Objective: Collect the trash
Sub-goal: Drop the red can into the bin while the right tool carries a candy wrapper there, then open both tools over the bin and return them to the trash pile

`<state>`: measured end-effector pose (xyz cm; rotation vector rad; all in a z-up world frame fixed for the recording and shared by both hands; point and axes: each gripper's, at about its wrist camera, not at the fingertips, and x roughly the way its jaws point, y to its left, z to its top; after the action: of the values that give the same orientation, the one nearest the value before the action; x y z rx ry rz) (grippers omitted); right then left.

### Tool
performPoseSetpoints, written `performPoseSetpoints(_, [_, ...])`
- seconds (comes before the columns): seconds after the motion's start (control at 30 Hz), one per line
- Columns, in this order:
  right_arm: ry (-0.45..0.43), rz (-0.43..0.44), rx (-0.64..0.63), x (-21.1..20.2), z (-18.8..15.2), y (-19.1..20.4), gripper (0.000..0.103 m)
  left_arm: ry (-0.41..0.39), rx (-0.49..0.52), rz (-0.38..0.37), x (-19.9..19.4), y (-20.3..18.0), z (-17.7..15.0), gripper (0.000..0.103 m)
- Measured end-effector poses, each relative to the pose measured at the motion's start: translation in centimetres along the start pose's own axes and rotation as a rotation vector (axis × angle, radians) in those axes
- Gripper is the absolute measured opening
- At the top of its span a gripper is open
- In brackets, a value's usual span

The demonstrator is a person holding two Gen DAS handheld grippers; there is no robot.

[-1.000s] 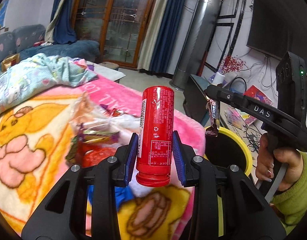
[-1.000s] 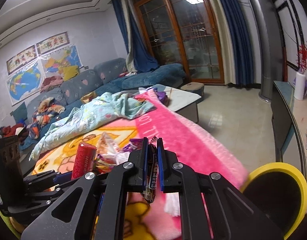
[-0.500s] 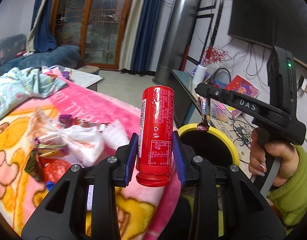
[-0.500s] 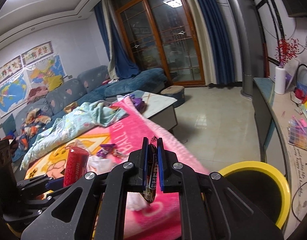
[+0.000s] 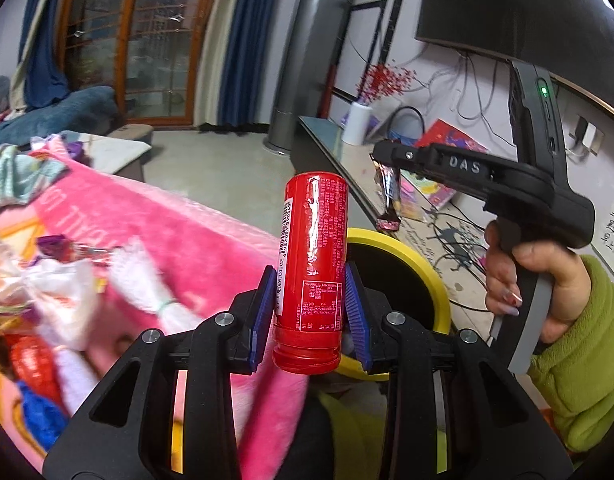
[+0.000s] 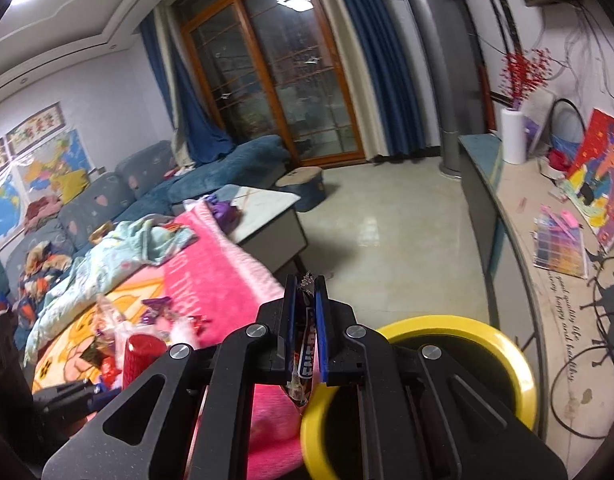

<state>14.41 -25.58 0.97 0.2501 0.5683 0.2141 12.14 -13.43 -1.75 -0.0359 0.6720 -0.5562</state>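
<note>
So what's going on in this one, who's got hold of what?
A person is clearing trash off a pink blanket, with a gripper in each hand. The left gripper is shut on a red can, held upright. The right gripper is shut on a snack wrapper. Both hang near the yellow-rimmed bin; nothing is dropped in yet. More wrappers lie on the blanket.

The bin (image 6: 487,334) stands on the floor just right of the blanket (image 6: 223,276). A heap of wrappers (image 6: 155,312) lies on the blanket, left of the bin. The can (image 5: 312,264) stands upright in the left tool (image 5: 310,314), before the bin. The candy wrapper (image 6: 305,360) hangs in the right tool (image 6: 305,320) over the bin's left rim. Behind the bin runs a low cabinet (image 6: 519,216).
</note>
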Motion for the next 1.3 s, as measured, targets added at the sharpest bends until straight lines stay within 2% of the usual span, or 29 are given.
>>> performPoseSetpoints(0.47, [0.037, -0.078, 0.114, 0.8, -0.7, -7.0, 0.009, 0.117, 0.062, -0.093, 8.3, -4.6, -1.3, 0.027])
performPoseSetpoints(0.83, [0.11, -0.115, 0.177, 2.4, -2.3, -10.0, 0.011, 0.168, 0.067, -0.088, 12.7, -5.2, -1.8, 0.028])
performPoseSetpoints(0.87, [0.119, -0.116, 0.186, 2.6, -2.4, -10.2, 0.011, 0.17, 0.064, -0.089, 12.9, -5.1, -1.9, 0.032])
performPoseSetpoints(0.9, [0.129, -0.119, 0.194, 2.8, -2.6, -10.5, 0.011, 0.166, 0.062, -0.087, 12.9, -5.0, -1.9, 0.041])
performPoseSetpoints(0.97, [0.145, -0.118, 0.204, 3.2, -2.8, -10.7, 0.02, 0.158, 0.06, -0.077, 12.7, -4.8, -2.0, 0.049])
performPoseSetpoints(1.0, [0.148, -0.119, 0.209, 3.3, -2.9, -10.7, 0.03, 0.152, 0.058, -0.076, 12.4, -4.7, -2.0, 0.053])
performPoseSetpoints(1.03, [0.148, -0.119, 0.212, 3.3, -2.9, -10.7, 0.032, 0.145, 0.06, -0.071, 12.2, -4.6, -2.0, 0.055])
performPoseSetpoints(1.07, [0.151, -0.122, 0.21, 3.4, -3.0, -10.7, 0.032, 0.139, 0.061, -0.064, 12.0, -4.6, -2.0, 0.061])
performPoseSetpoints(1.17, [0.149, -0.126, 0.204, 3.4, -3.0, -10.5, 0.032, 0.118, 0.038, -0.047, 11.1, -3.9, -1.8, 0.069])
performPoseSetpoints(1.3, [0.11, -0.142, 0.183, 2.8, -2.8, -9.7, 0.034, 0.081, 0.004, -0.022, 9.6, -3.0, -1.5, 0.087])
